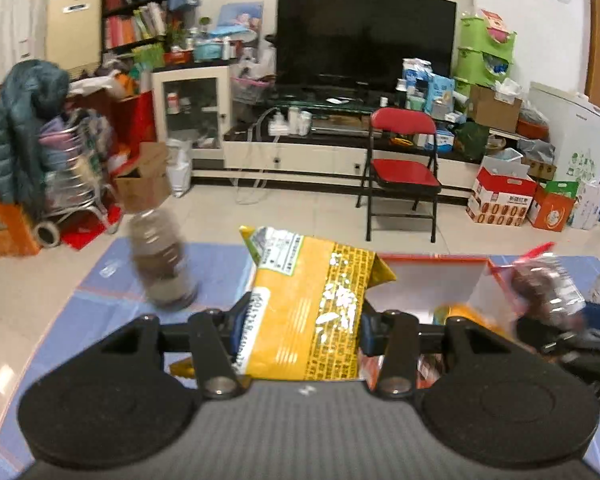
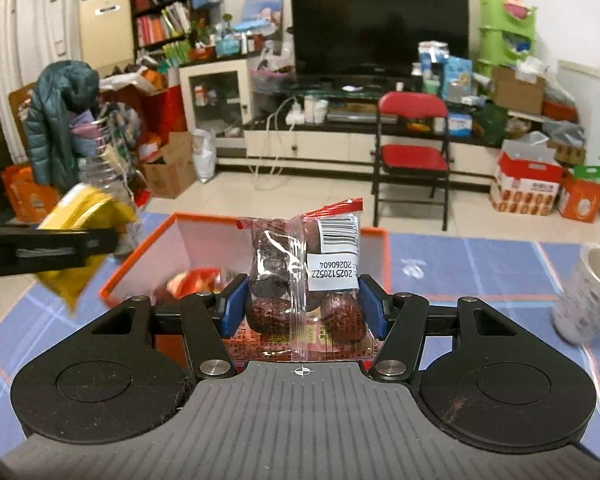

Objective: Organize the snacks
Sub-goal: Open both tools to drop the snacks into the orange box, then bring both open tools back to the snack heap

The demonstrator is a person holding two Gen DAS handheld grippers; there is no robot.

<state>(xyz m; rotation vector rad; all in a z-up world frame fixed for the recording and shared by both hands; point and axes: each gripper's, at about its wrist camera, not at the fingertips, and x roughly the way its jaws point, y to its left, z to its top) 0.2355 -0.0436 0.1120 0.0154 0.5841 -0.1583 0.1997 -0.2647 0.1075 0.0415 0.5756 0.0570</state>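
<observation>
My left gripper [image 1: 300,320] squeezes a yellow crinkly snack bag with green at the top [image 1: 312,304]. Its blue pads press on both sides of the bag, so the jaws are closed on it. The bag is held up above the blue table mat [image 1: 100,280], just to the left of the orange box with white inside walls [image 1: 428,276].

My right gripper [image 2: 300,300] squeezes a clear plastic bag of dark round snacks with a red top edge [image 2: 300,272]. Its jaws are closed on that bag too. I hold it over the near side of the orange box [image 2: 260,224]. I can see more snack packs down inside the box [image 2: 192,280].

A blurry clear plastic bottle [image 1: 160,264] stands on the mat left of the box. A white paper cup with small prints [image 2: 588,292] sits tilted on the mat well to the right.
</observation>
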